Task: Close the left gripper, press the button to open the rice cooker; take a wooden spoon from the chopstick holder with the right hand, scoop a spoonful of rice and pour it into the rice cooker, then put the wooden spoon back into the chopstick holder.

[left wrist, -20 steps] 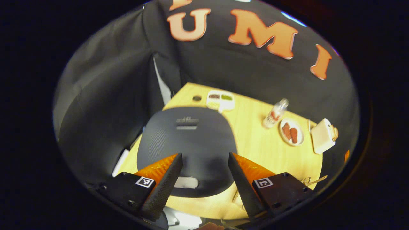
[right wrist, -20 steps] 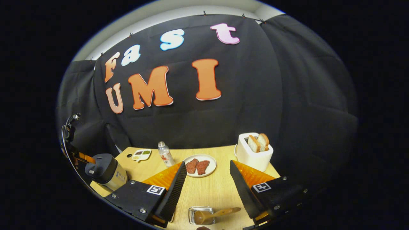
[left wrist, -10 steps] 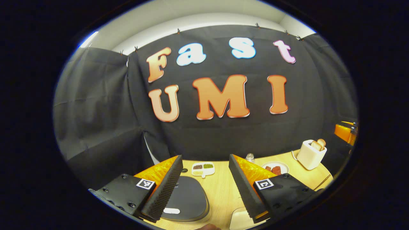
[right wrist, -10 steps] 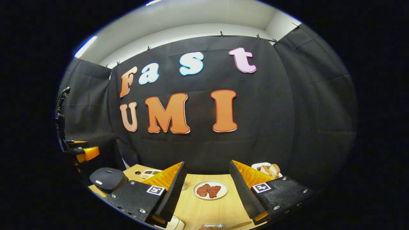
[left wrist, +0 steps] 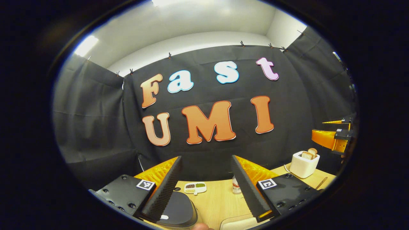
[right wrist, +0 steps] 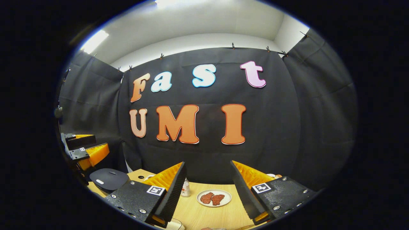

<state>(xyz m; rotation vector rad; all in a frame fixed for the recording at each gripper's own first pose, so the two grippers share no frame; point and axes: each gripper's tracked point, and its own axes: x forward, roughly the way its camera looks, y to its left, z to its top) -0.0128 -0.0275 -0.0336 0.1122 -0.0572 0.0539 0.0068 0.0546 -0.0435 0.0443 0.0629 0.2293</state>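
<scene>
The rice cooker (left wrist: 177,209) has a dark closed lid with a small pale button (left wrist: 164,217); it lies at the bottom of the left gripper view, under my left gripper (left wrist: 205,159). That gripper is open, holds nothing and is raised well above the lid. In the right gripper view the rice cooker (right wrist: 108,178) stands at the table's left end, with the left gripper (right wrist: 88,145) hovering above it. My right gripper (right wrist: 207,163) is open and empty, high over the table. In the left gripper view the right gripper (left wrist: 330,130) hangs at far right. A thin wooden handle (left wrist: 321,183) pokes up at the right table edge.
On the wooden table (right wrist: 204,214) are a plate of meat slices (right wrist: 213,198), a small bottle (right wrist: 184,187), a divided seasoning dish (left wrist: 195,187) and a white toaster with bread (left wrist: 303,163). A pale rounded object (left wrist: 236,222) lies at the near edge.
Both views have swung up from the table toward the back wall. The cooker lid, large in the left gripper view a second ago, now lies at its bottom edge. Both grippers stay open.
</scene>
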